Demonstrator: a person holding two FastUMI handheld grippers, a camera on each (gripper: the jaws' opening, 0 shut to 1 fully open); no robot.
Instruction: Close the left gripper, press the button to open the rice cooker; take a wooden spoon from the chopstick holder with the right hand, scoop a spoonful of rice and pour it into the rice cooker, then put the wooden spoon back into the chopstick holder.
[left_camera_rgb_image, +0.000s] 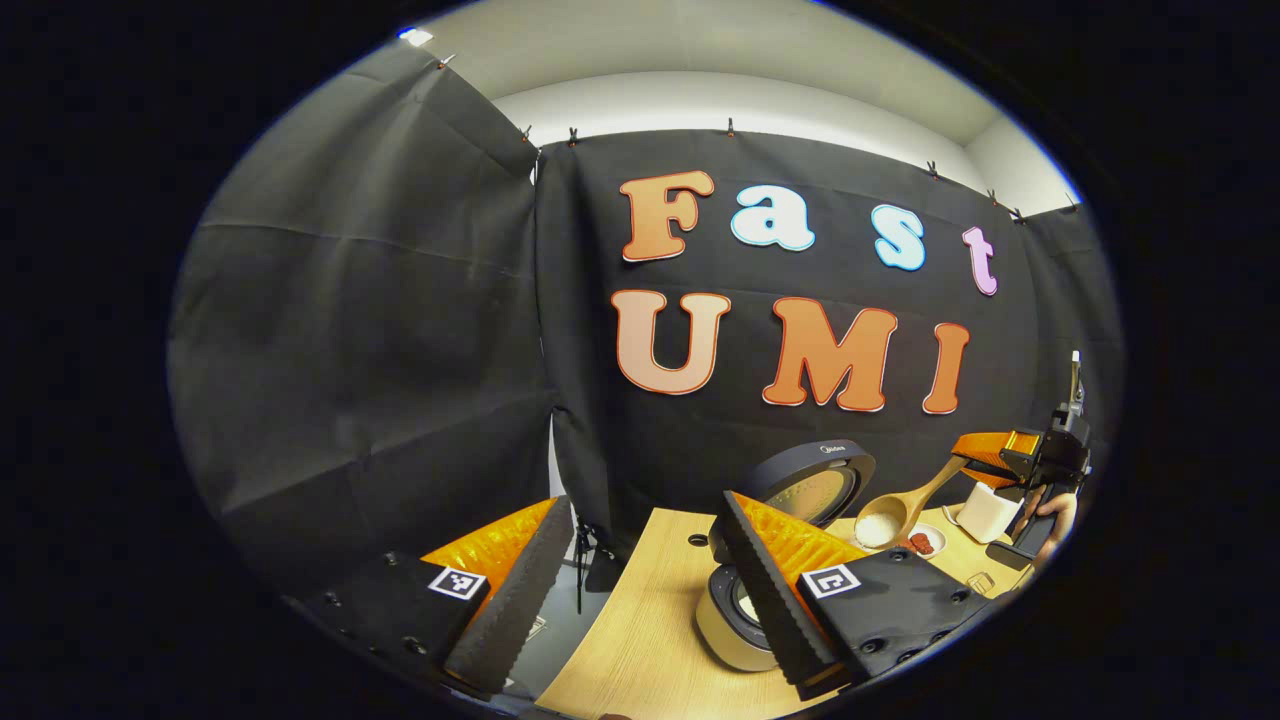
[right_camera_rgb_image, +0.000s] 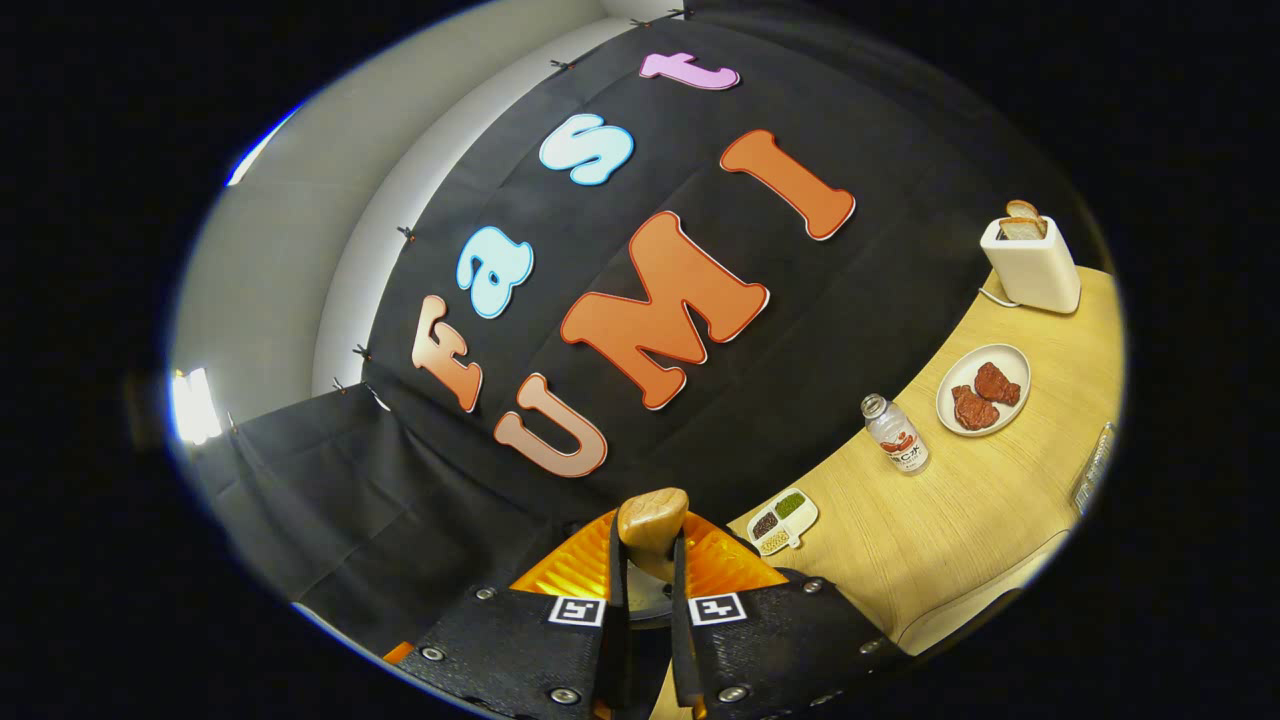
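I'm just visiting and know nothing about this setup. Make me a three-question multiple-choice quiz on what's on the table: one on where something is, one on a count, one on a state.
1. Where is the wooden spoon's bowl?
A. In the air near the open rice cooker
B. Lying on the plate
C. Inside the toaster

2. How many reddish pieces lie on the white plate?
A. One
B. Two
C. Four

3. What state is the rice cooker's lid in?
A. Shut
B. Raised open
C. Removed and on the table

Answers:
1. A: the right tool holds the spoon by its handle, rice in its bowl, beside the lid.
2. B: the right gripper view shows two pieces.
3. B: the lid stands up behind the pot.
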